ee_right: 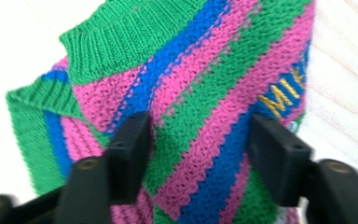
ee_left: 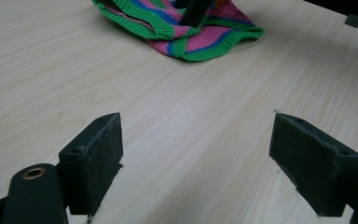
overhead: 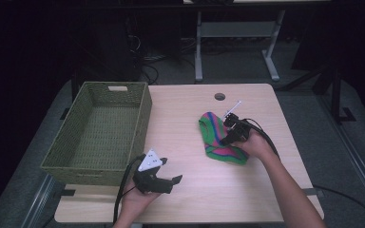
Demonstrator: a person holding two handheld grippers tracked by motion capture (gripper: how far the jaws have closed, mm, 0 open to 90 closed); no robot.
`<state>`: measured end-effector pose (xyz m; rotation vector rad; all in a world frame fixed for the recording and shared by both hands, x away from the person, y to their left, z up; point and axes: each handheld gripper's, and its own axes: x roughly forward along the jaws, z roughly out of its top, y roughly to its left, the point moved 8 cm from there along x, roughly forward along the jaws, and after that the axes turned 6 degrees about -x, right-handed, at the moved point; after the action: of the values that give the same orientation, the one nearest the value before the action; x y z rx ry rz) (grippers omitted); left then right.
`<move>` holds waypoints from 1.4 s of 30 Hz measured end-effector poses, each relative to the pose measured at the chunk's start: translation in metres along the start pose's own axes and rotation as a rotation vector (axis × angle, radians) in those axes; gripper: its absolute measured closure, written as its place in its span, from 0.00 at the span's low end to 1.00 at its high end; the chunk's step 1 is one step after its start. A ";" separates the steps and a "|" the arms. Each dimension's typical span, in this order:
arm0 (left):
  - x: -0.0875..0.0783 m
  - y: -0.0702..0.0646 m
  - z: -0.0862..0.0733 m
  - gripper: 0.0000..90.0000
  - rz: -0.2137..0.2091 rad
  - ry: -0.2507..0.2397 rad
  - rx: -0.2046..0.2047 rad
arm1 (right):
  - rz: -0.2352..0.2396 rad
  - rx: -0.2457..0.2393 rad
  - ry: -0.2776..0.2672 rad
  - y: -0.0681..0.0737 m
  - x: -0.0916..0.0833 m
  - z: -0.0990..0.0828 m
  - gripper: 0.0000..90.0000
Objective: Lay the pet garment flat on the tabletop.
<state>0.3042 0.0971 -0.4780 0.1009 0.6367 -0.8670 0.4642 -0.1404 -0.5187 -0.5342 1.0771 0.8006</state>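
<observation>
A small knitted garment [overhead: 212, 137], striped green, pink and blue, lies crumpled on the wooden table [overhead: 185, 118], right of centre. My right gripper [overhead: 225, 133] points down onto it. In the right gripper view its jaws [ee_right: 198, 149] straddle a flat stretch of the knit [ee_right: 191, 70], which carries yellow letters; the fabric between them is not bunched. My left gripper [overhead: 171, 171] rests low near the table's front edge with its jaws wide apart. The left gripper view has nothing between the left gripper's pads [ee_left: 196, 158] but bare wood, with the knit [ee_left: 205, 39] farther off.
A green woven basket [overhead: 90, 168] with nothing in it stands along the table's left side, just behind the left hand. A round cable hole [overhead: 219, 97] sits near the far edge. Beyond the table are dark floor and another desk's legs [overhead: 198, 52].
</observation>
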 end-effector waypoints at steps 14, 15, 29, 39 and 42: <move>-0.001 0.002 0.000 0.19 -0.001 -0.002 -0.010 | -0.012 -0.018 0.000 0.000 -0.002 0.003 0.82; -0.002 0.003 0.000 0.19 0.000 -0.003 -0.013 | -0.013 -0.022 -0.001 0.000 -0.003 0.003 0.82; -0.003 0.004 0.001 0.19 0.001 -0.016 -0.023 | -0.011 -0.022 -0.059 -0.004 -0.024 0.004 0.84; -0.004 0.004 0.001 0.19 0.005 -0.020 -0.028 | -0.001 -0.022 -0.132 -0.005 -0.055 0.005 0.84; -0.004 0.004 0.001 0.19 0.004 -0.018 -0.027 | -0.004 -0.034 -0.130 -0.003 -0.063 0.004 0.84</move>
<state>0.3061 0.1022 -0.4758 0.0701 0.6310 -0.8539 0.4532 -0.1585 -0.4595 -0.5055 0.9439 0.8403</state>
